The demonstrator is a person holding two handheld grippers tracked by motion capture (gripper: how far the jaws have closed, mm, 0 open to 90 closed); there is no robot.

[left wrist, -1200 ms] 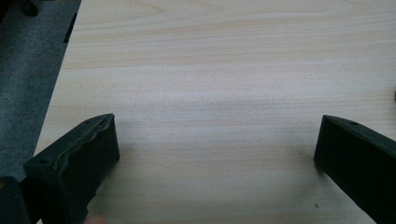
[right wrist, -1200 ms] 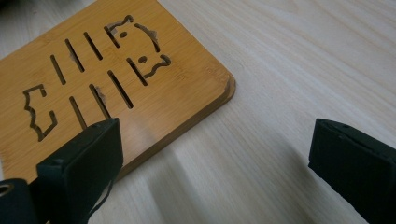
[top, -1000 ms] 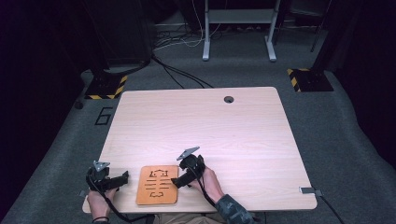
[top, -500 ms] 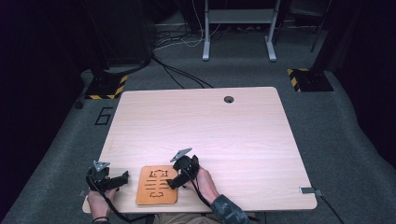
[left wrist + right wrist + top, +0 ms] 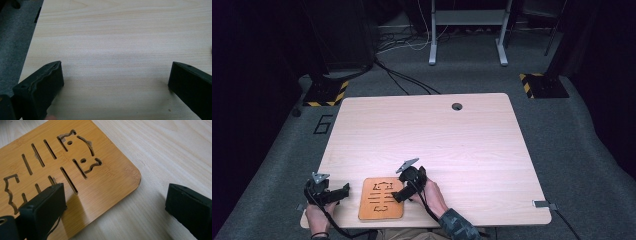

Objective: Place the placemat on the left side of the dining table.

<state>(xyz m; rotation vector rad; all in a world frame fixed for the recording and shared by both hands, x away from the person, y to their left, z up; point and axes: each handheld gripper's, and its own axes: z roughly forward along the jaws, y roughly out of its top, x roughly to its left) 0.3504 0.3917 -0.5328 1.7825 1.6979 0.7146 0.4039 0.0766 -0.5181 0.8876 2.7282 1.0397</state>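
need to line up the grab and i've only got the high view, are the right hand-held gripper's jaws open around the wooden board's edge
Observer: Open, yes. In the right gripper view the right hand-held gripper has one jaw over the wooden board and the other over bare table, so the jaws straddle the board's edge near a rounded corner.
Operator: is it gripping yet
Observer: No. The jaws stand wide apart with the board's edge running between them.
Operator: and the left one
Observer: The left gripper view shows the left hand-held gripper open too, with plain tabletop between its jaws.
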